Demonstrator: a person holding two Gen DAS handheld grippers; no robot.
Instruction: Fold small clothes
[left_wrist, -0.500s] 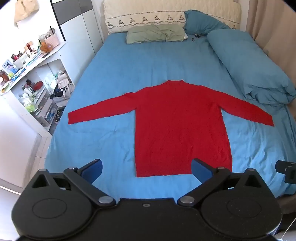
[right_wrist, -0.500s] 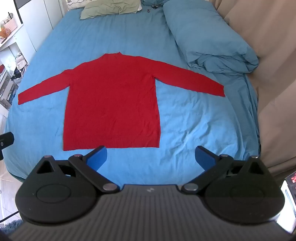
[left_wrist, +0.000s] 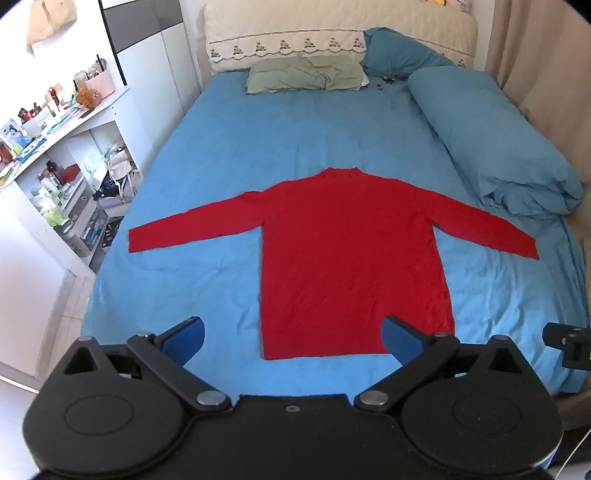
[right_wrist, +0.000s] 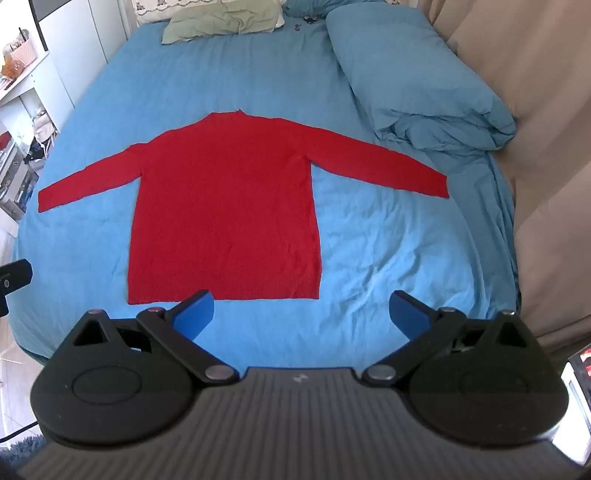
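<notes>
A red sweater is lying flat on the blue sheet, both sleeves spread wide, hem toward the foot edge. The left gripper and the right gripper are hovering above the foot edge with fingers spread wide, holding nothing. A rolled duvet is crowding the right sleeve cuff; bare sheet is showing beyond the left cuff.
</notes>
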